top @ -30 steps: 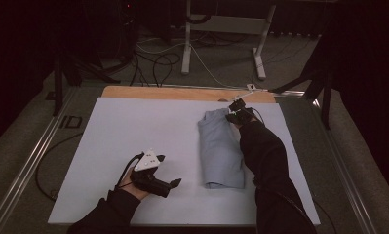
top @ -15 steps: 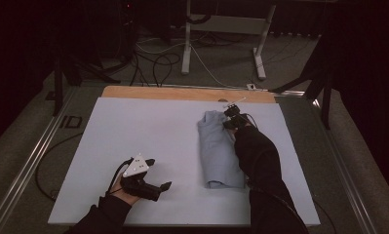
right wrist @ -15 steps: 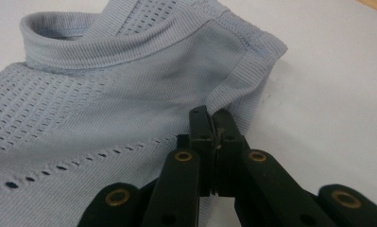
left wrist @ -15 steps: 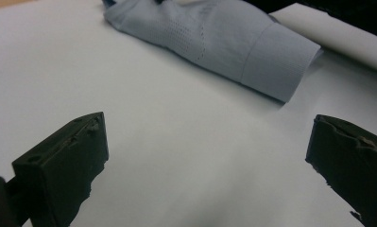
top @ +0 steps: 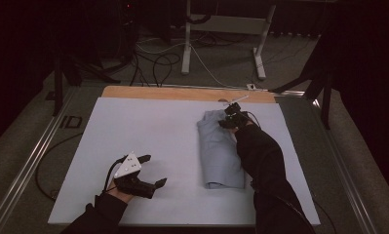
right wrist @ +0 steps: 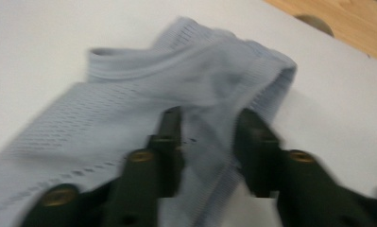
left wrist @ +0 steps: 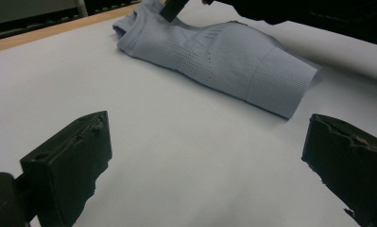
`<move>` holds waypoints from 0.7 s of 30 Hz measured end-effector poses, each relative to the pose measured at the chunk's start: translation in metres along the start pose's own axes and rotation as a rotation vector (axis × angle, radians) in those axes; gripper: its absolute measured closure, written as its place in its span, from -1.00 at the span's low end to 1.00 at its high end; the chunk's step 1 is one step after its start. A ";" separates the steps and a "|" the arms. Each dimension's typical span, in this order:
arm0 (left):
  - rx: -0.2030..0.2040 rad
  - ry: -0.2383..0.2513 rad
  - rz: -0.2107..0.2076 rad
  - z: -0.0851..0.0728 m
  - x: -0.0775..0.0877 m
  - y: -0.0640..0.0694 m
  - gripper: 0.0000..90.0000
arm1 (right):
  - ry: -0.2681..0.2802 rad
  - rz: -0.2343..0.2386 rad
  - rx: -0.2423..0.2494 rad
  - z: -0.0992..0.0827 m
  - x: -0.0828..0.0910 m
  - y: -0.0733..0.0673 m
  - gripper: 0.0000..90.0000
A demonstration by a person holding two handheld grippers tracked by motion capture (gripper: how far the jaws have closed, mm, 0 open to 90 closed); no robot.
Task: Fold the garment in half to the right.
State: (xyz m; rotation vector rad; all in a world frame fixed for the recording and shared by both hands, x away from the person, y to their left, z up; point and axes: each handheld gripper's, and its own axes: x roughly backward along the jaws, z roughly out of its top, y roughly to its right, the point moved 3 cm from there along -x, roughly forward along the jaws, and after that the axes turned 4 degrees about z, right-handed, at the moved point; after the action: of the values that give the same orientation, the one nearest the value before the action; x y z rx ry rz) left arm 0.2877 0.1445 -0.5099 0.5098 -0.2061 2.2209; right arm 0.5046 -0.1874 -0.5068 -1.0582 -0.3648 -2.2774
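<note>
A light blue garment (top: 221, 151) lies folded into a long strip on the right half of the white tabletop (top: 133, 126). My right gripper (top: 229, 118) is at its far end, near the collar. In the right gripper view the jaws of the right gripper (right wrist: 209, 127) stand narrowly apart with a raised fold of the garment (right wrist: 129, 109) pinched between them; this view is blurred. My left gripper (top: 154, 169) rests low at the near left, open and holding nothing. Past the wide jaws of the left gripper (left wrist: 209, 156) the garment (left wrist: 224, 61) lies well ahead.
A strip of bare wood (top: 182, 92) runs along the table's far edge. Beyond it, cables and a metal stand (top: 187, 44) sit on the floor. A dark-sleeved forearm (top: 260, 161) lies along the garment's right side.
The right gripper has pushed forward to the garment's far end and closed on a fold there. The left gripper has drifted slightly toward the near left and stayed open.
</note>
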 end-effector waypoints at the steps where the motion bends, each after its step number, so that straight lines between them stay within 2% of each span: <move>1: 0.007 0.000 0.000 0.000 0.000 -0.002 -0.94 | 0.012 0.011 0.002 0.001 0.002 -0.002 0.10; 4: 0.018 -0.004 0.007 -0.001 0.001 -0.004 -0.95 | 0.026 0.026 0.002 0.003 0.006 -0.005 -0.07; 5: 0.015 -0.008 0.006 -0.002 0.002 -0.006 -0.96 | 0.037 0.043 0.009 0.004 0.009 -0.009 -0.29; 8: 0.022 -0.012 0.008 -0.002 0.004 -0.008 -0.96 | 0.066 0.078 0.003 0.006 0.014 -0.013 -0.51; 9: 0.021 -0.012 0.007 -0.002 0.005 -0.009 -0.96 | 0.072 0.102 0.007 0.006 0.016 -0.015 -0.65; 12: 0.025 -0.019 0.008 -0.003 0.007 -0.011 -0.96 | 0.091 0.126 -0.004 0.008 0.019 -0.018 -0.69; 13: 0.030 -0.021 0.007 -0.003 0.007 -0.012 -0.96 | 0.095 0.156 -0.001 0.009 0.022 -0.021 -0.73; 16: 0.035 -0.020 0.007 -0.004 0.009 -0.015 -0.96 | 0.101 0.186 0.006 0.010 0.024 -0.027 -0.79; 21: 0.031 -0.017 0.012 -0.003 0.014 -0.018 -0.96 | 0.114 0.191 0.030 0.013 0.030 -0.034 -0.79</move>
State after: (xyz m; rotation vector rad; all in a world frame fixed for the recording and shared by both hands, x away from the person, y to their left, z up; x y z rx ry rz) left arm 0.2929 0.1670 -0.5067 0.5465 -0.1840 2.2348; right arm 0.4758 -0.1664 -0.4757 -0.9034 -0.2399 -2.1428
